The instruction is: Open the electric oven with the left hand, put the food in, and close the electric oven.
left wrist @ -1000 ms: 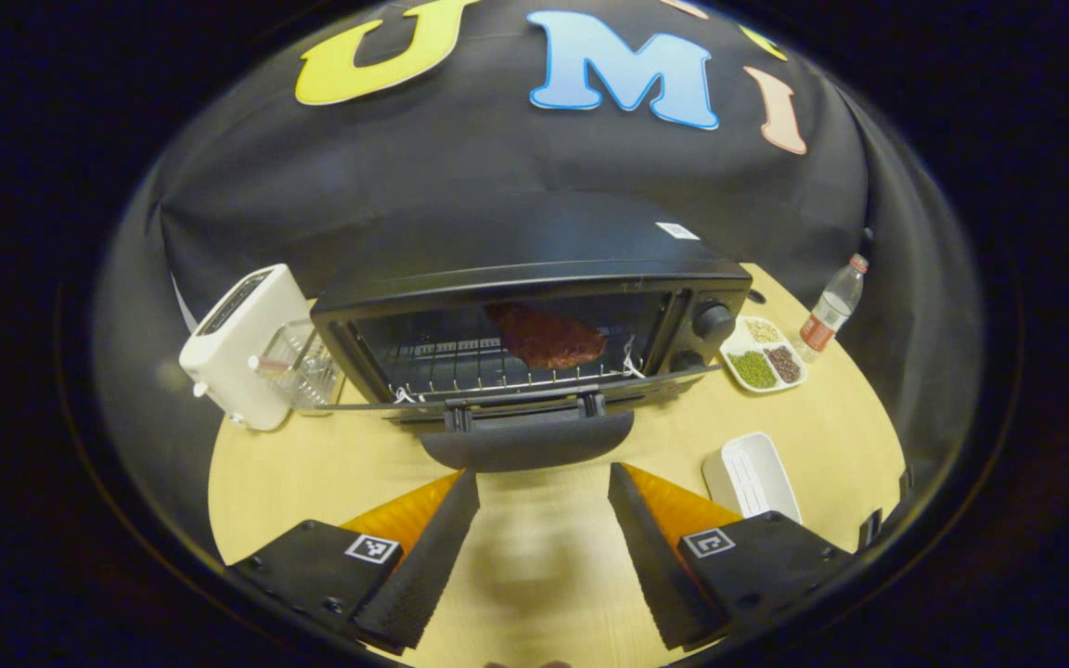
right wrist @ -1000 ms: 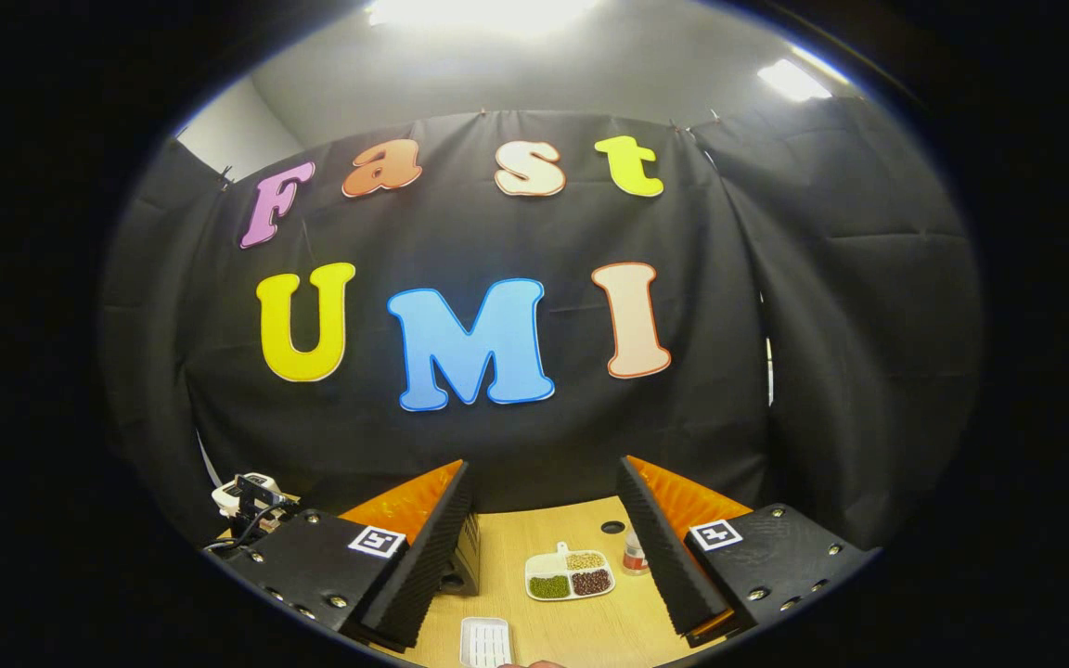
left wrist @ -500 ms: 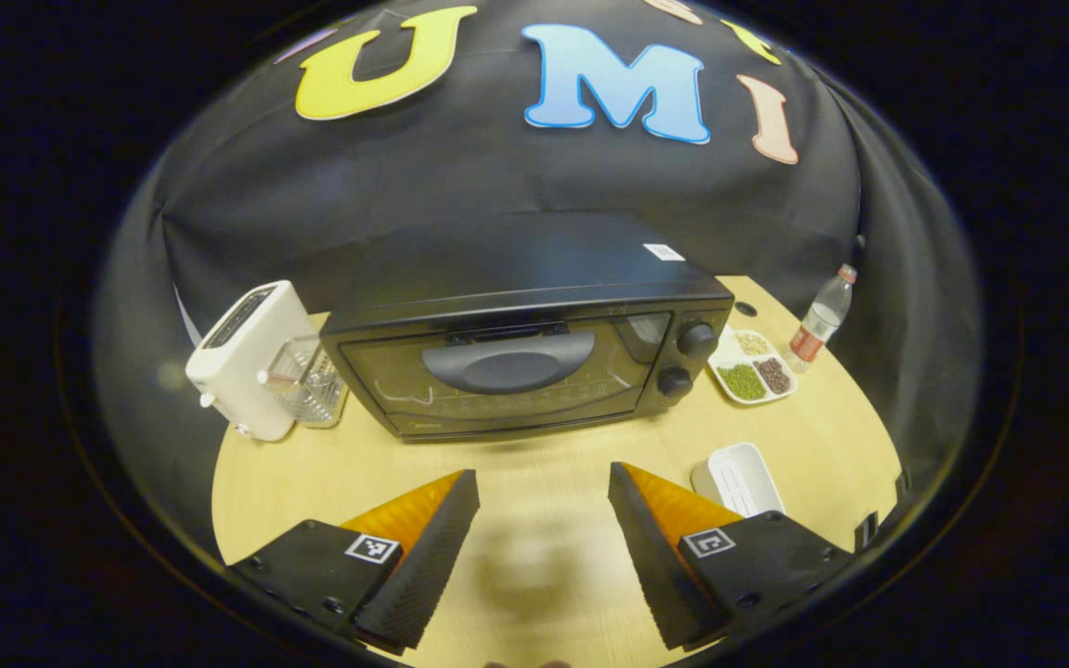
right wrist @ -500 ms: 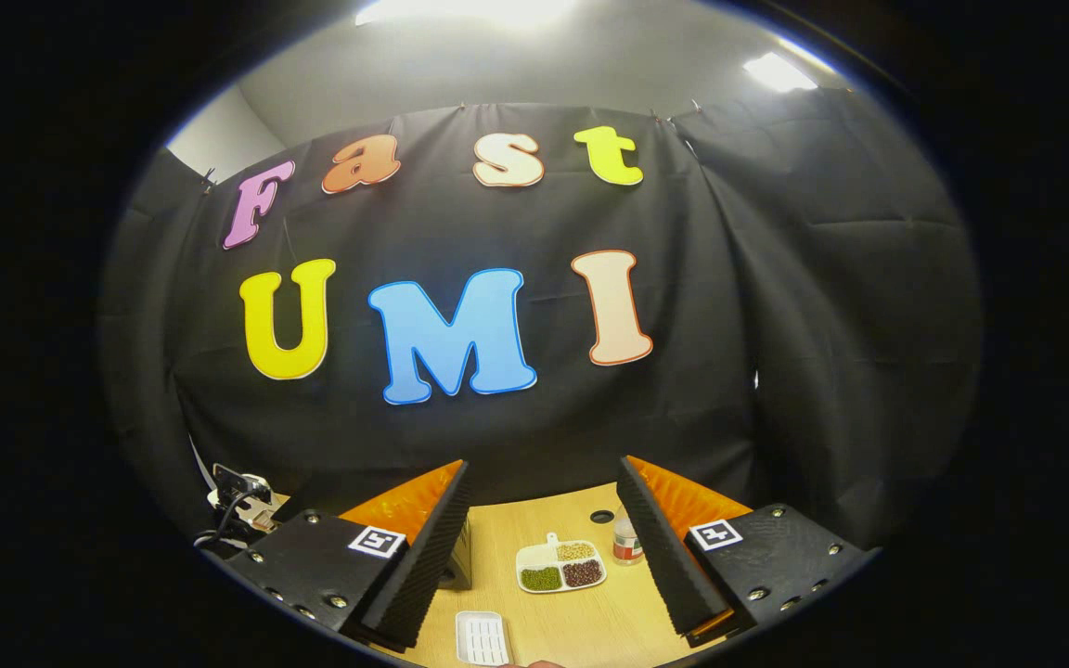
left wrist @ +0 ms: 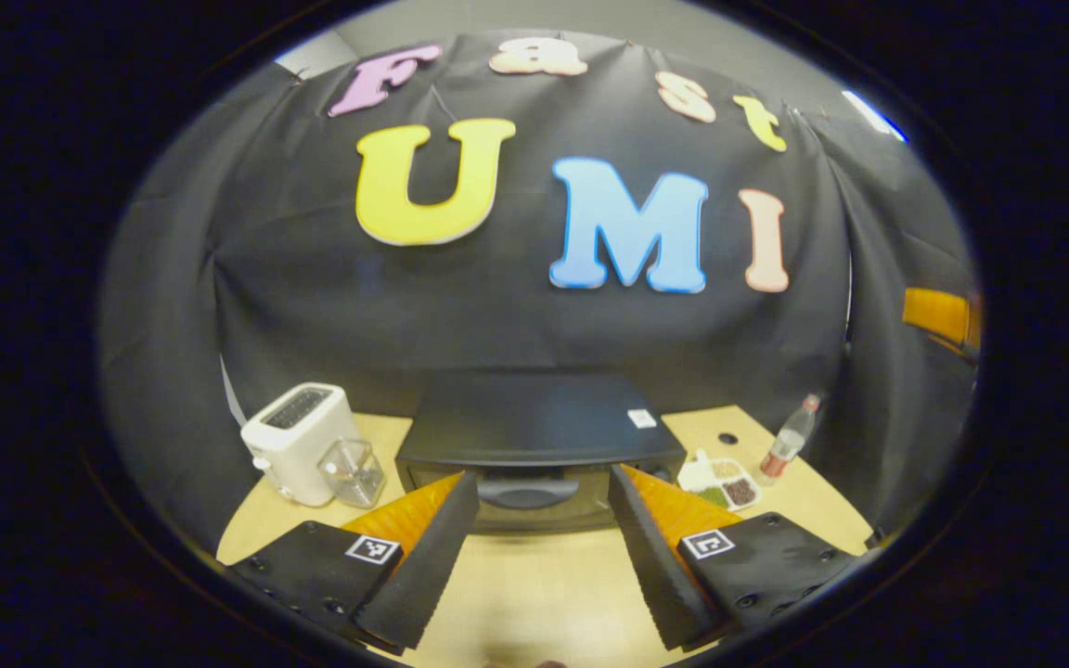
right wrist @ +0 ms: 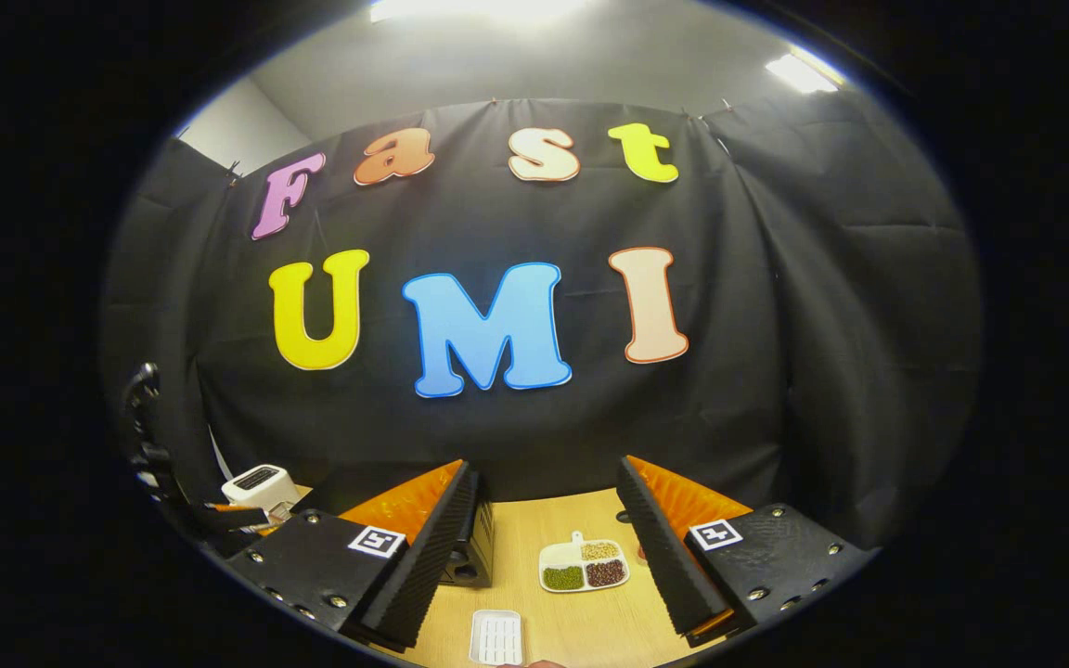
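The black electric oven (left wrist: pixel 534 431) stands in the middle of the wooden table (left wrist: pixel 534 584) with its door shut and the door handle (left wrist: pixel 527 489) up against the front. No food shows through the dark door. My left gripper (left wrist: pixel 534 557) is open and empty, held back from the oven and apart from it, its fingers framing the door. My right gripper (right wrist: pixel 548 552) is also open and empty, off to the oven's right; the oven's knob corner (right wrist: pixel 471 555) peeks past its left finger. An orange part of the right gripper (left wrist: pixel 938 315) shows at the far right of the left gripper view.
A white toaster (left wrist: pixel 298 441) and a clear glass cup (left wrist: pixel 354 468) stand left of the oven. Right of it are a sectioned dish of beans (left wrist: pixel 720 478) and a small bottle (left wrist: pixel 787 447). A white ribbed tray (right wrist: pixel 495 637) lies on the table near my right gripper.
The oven door, open a second ago with a red piece of meat on the rack, is now shut. My left gripper has drawn back and tilted up. The right gripper barely shifted.
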`<control>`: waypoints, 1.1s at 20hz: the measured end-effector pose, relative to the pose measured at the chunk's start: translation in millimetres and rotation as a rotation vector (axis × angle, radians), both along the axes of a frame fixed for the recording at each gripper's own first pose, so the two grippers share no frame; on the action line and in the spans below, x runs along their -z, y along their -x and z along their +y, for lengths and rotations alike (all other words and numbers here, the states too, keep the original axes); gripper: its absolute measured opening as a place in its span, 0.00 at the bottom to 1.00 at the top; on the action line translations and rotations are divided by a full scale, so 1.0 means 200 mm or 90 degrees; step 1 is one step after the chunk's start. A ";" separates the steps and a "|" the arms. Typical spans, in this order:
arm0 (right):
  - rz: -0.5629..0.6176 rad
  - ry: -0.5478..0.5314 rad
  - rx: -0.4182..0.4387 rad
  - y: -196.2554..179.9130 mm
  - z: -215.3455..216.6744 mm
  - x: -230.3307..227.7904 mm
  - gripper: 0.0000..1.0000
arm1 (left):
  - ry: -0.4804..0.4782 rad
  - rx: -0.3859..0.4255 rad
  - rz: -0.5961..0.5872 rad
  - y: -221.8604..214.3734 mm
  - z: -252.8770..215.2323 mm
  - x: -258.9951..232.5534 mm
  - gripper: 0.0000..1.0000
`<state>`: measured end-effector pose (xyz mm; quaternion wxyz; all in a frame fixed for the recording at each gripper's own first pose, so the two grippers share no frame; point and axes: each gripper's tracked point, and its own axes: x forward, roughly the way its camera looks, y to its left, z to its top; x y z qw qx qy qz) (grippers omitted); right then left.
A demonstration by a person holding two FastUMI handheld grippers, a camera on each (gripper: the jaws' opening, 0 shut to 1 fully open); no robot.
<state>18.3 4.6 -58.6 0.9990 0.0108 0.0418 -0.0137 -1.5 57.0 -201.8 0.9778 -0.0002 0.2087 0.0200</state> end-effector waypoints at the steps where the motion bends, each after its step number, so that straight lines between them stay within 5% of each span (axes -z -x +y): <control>1: -0.005 0.004 -0.008 0.00 0.01 -0.02 0.95 | -0.004 -0.006 -0.035 -0.01 -0.02 -0.12 0.99; 5: -0.023 0.002 -0.050 -0.01 0.08 -0.07 0.95 | -0.044 -0.028 -0.151 0.05 -0.07 -0.54 0.99; 10: -0.037 -0.035 -0.101 0.02 0.11 -0.13 0.96 | -0.059 -0.048 -0.170 0.15 -0.12 -0.63 0.94; 14: -0.035 -0.028 -0.082 0.04 0.08 -0.15 0.91 | -0.047 -0.032 -0.180 0.16 -0.15 -0.68 0.99; 18: -0.035 -0.027 -0.042 0.08 0.09 -0.21 0.96 | -0.029 -0.005 -0.189 0.14 -0.13 -0.77 0.90; 20: -0.052 -0.027 -0.039 0.11 0.13 -0.27 0.96 | -0.023 0.001 -0.208 0.15 -0.09 -0.84 0.99; 22: -0.051 -0.020 -0.029 0.13 0.15 -0.28 0.96 | -0.020 0.009 -0.209 0.17 -0.06 -0.87 0.90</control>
